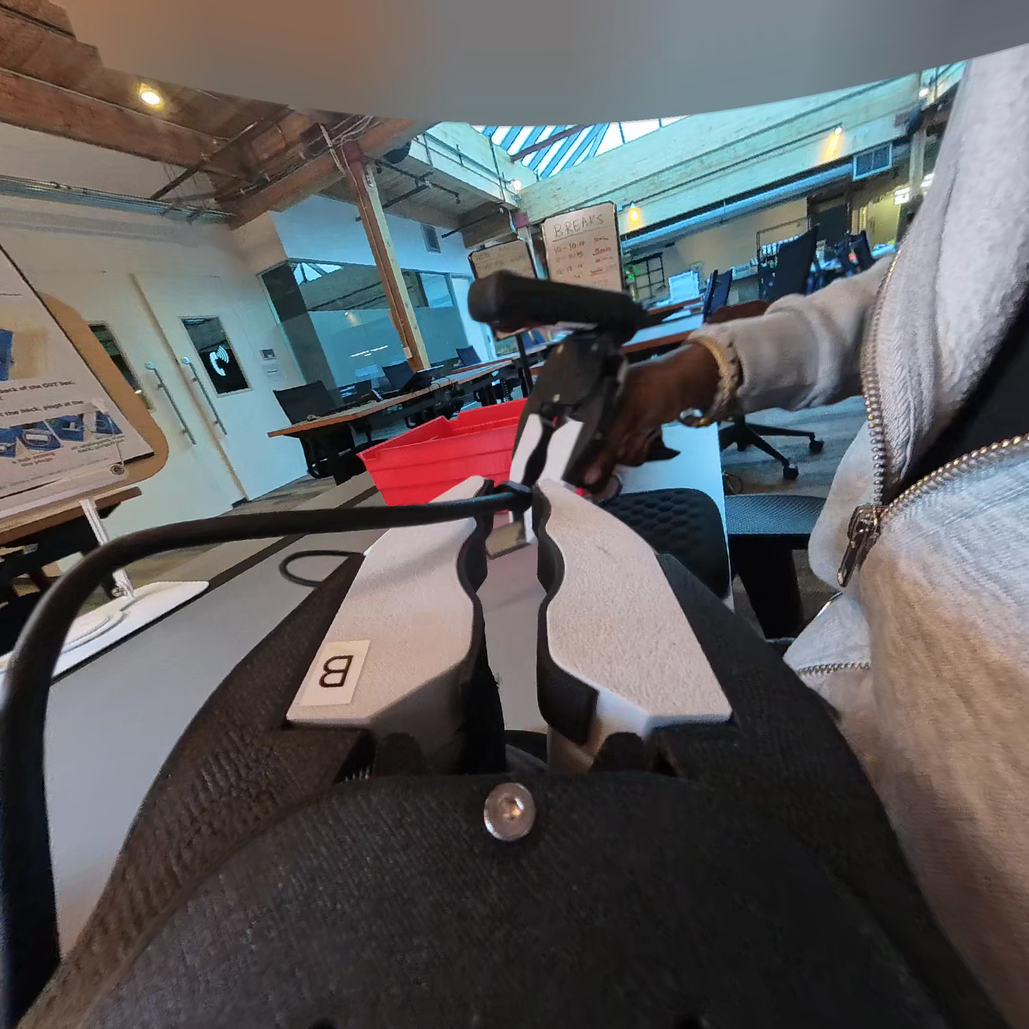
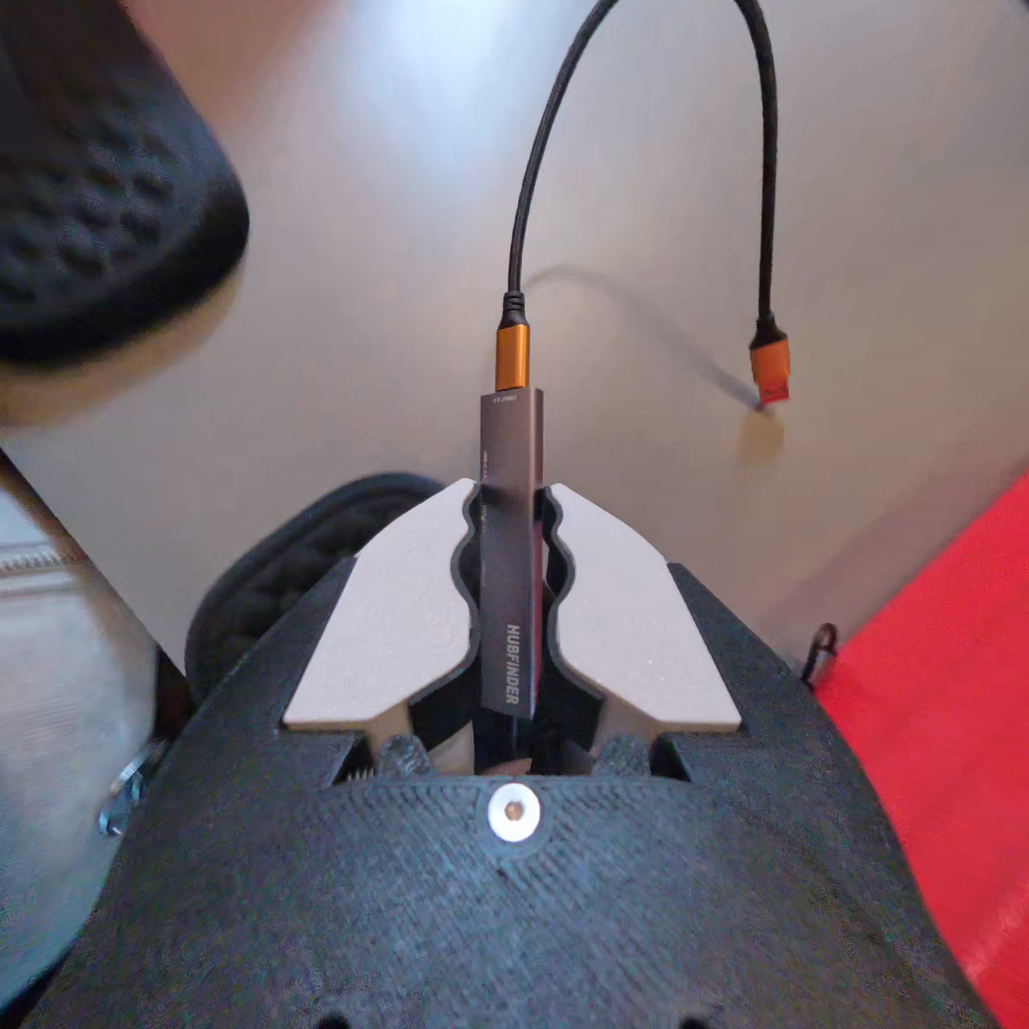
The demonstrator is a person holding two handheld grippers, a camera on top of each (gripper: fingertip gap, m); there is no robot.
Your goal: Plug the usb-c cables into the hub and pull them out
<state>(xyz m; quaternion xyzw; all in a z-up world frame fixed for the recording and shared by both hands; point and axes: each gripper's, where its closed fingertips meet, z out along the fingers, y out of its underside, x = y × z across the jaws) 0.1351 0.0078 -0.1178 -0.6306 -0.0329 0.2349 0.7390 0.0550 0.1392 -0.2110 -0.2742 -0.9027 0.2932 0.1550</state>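
We find the right gripper clamped on the grey hub, whose long axis runs straight out along the fingers, far end pointing away. A braided cable with an orange plug sits in that far end; its other orange plug hangs free, apparently just touching the pale table.

The left gripper has its fingers closed on a smooth black cable near its plug, the cable trailing left. Beyond it stands a red bin, contents hidden. Farther off we note desks, chairs and a whiteboard.
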